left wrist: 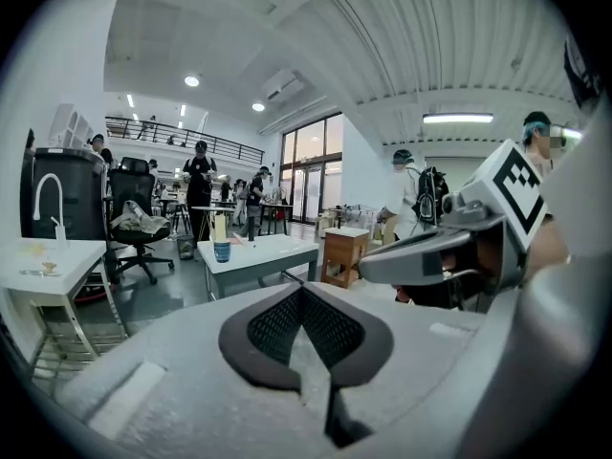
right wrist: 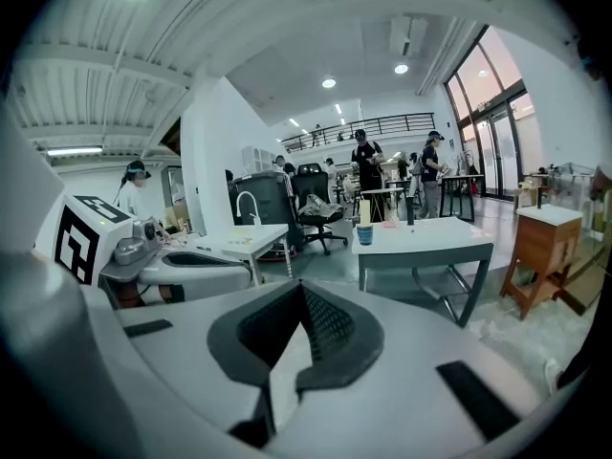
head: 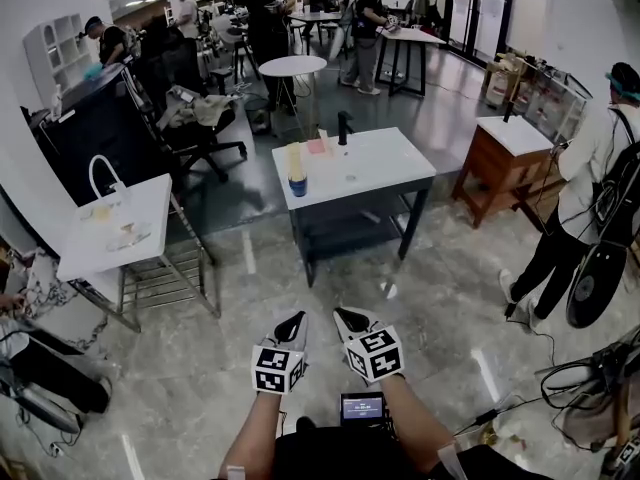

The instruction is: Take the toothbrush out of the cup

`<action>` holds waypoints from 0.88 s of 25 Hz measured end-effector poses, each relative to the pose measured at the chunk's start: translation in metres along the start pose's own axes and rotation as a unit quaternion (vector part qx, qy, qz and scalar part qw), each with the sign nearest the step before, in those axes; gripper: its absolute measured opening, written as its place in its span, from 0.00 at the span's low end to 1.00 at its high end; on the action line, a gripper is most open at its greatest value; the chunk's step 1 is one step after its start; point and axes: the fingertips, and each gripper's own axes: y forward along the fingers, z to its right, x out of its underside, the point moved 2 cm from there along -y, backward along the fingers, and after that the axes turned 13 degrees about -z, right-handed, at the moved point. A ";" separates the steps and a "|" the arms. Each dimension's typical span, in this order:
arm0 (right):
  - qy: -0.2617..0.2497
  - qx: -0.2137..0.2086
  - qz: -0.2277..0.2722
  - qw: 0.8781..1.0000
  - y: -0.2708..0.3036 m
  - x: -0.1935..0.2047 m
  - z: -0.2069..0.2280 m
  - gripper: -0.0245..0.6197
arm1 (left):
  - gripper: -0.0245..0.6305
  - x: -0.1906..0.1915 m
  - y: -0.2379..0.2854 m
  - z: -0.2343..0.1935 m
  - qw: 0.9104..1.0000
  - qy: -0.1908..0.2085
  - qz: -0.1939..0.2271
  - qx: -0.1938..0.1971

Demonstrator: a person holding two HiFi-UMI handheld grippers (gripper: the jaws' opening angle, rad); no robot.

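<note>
A blue cup stands near the left edge of a white table across the floor, with a tall pale thing upright in it; a toothbrush cannot be made out at this distance. The cup also appears small in the left gripper view and in the right gripper view. My left gripper and right gripper are side by side over the floor, far short of the table. Both are shut with nothing between their jaws.
A black faucet and a pink item sit on the same table. A white stand is at the left and a wooden cabinet at the right. A person stands at the right; cables lie on the floor.
</note>
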 end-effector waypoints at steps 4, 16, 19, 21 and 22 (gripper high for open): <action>-0.005 -0.009 -0.004 1.000 0.003 0.001 -0.006 0.05 | 0.05 0.003 -0.001 -0.001 1.000 -0.005 0.001 0.008; -0.001 -0.021 -0.009 1.000 0.001 0.006 -0.002 0.05 | 0.05 0.008 0.003 0.005 1.000 0.007 -0.012 0.000; 0.001 -0.024 -0.011 1.000 -0.001 0.010 0.004 0.05 | 0.05 0.008 0.007 0.011 1.000 0.006 -0.015 -0.001; 0.003 -0.026 -0.012 1.000 -0.001 0.012 0.009 0.05 | 0.05 0.008 0.011 0.014 1.000 0.000 -0.015 -0.001; 0.003 -0.027 -0.013 1.000 -0.001 0.013 0.012 0.05 | 0.05 0.008 0.014 0.015 1.000 -0.006 -0.014 -0.001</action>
